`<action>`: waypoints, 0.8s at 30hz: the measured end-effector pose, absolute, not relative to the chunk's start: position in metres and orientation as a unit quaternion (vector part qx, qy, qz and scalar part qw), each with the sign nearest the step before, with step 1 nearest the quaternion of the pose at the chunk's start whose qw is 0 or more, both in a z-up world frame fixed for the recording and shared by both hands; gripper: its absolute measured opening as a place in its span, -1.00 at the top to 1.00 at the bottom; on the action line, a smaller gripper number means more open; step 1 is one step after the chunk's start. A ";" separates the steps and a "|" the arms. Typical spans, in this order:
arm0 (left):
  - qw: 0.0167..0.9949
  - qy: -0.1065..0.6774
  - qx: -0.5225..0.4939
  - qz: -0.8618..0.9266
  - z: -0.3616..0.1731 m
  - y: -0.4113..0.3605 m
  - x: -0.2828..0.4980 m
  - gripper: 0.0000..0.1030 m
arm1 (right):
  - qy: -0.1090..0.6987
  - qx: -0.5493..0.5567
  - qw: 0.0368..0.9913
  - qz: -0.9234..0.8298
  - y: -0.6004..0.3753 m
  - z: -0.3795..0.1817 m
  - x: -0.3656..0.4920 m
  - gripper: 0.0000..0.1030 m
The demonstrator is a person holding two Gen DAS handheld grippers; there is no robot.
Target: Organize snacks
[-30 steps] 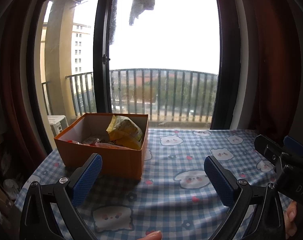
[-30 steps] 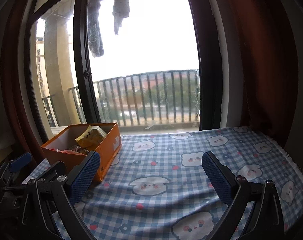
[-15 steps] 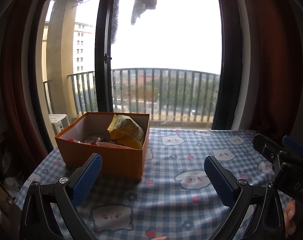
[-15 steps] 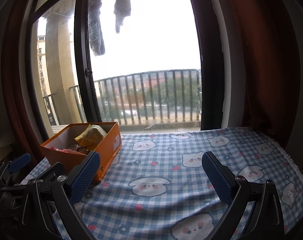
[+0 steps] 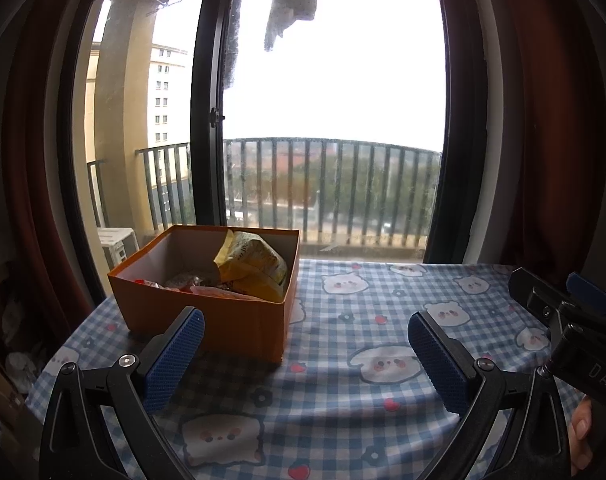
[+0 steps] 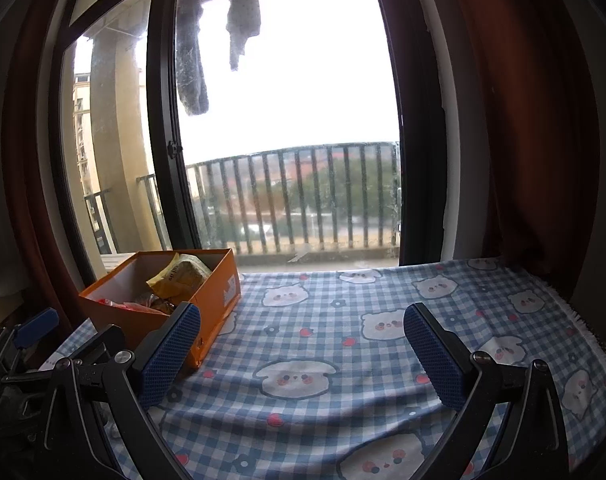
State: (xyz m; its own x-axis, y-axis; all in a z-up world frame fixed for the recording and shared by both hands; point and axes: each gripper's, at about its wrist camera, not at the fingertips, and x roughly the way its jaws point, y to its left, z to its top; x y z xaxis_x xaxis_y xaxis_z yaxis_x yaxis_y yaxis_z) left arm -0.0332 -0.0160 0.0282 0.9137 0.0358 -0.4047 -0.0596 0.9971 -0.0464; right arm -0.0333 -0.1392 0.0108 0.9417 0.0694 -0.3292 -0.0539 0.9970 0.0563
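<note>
Both the left gripper and the right gripper hang wide open, fingers empty, over the tabletop. The snacks sit in the orange box (far left corner), so I'd reach in from above, gently.

Wide bare checked tablecloth lay right of the orange box, the only obstacle on it. The box top stood open, half filled by a yellow bag; window glass probably blocked beyond.
</note>
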 end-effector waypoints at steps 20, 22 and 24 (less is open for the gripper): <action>0.973 0.225 -0.044 0.026 0.018 -0.010 -0.039 -0.99 | 0.198 0.023 0.980 0.022 -0.139 0.002 -0.036 -0.99; 0.972 0.228 -0.045 0.028 0.017 -0.009 -0.039 -0.99 | 0.202 0.021 0.979 0.024 -0.138 0.001 -0.034 -0.99; 0.972 0.230 -0.049 0.028 0.015 -0.007 -0.038 -0.99 | 0.205 0.021 0.978 0.025 -0.136 0.000 -0.033 -0.99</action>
